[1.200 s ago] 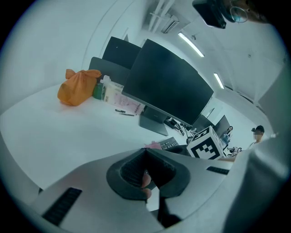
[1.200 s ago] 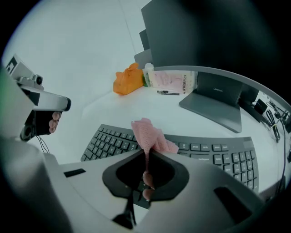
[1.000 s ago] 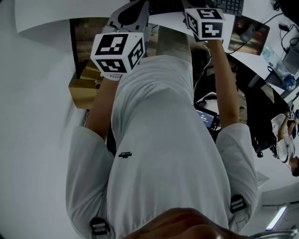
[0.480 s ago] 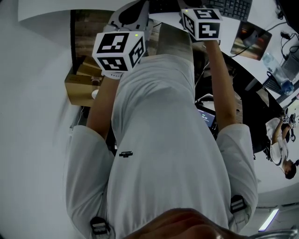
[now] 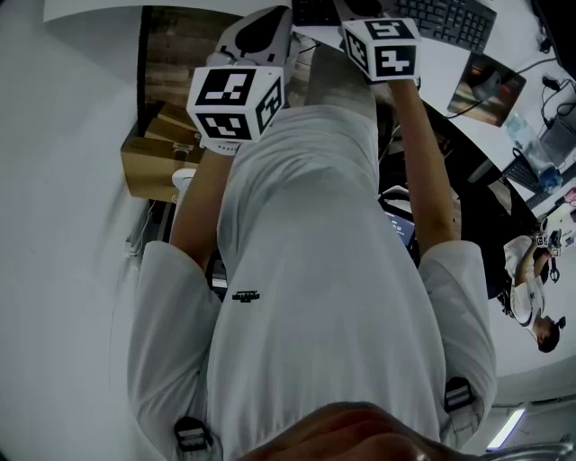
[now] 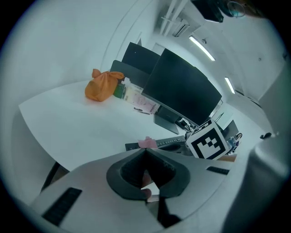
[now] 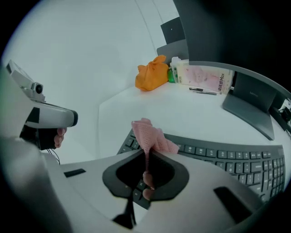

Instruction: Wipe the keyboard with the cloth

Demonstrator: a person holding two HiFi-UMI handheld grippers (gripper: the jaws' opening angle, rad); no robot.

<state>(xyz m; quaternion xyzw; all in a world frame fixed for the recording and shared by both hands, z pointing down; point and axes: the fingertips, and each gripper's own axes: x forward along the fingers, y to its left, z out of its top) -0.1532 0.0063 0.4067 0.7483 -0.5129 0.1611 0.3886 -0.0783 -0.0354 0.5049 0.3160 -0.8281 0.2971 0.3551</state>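
A pink cloth is pinched in my right gripper, which is shut on it just above the left end of the black keyboard. The cloth sticks up past the jaw tips. In the left gripper view my left gripper is shut with nothing in it, held before the white desk; the cloth and the keyboard show beyond its tips. In the head view both marker cubes, the left and the right, sit near the keyboard.
An orange bag, a tissue packet and a dark monitor stand at the back of the desk. A mouse on its pad lies right of the keyboard. A cardboard box sits below the desk. Another person stands at right.
Both grippers have edged a little forward toward the desk. More of the keyboard shows at the top of the head view.
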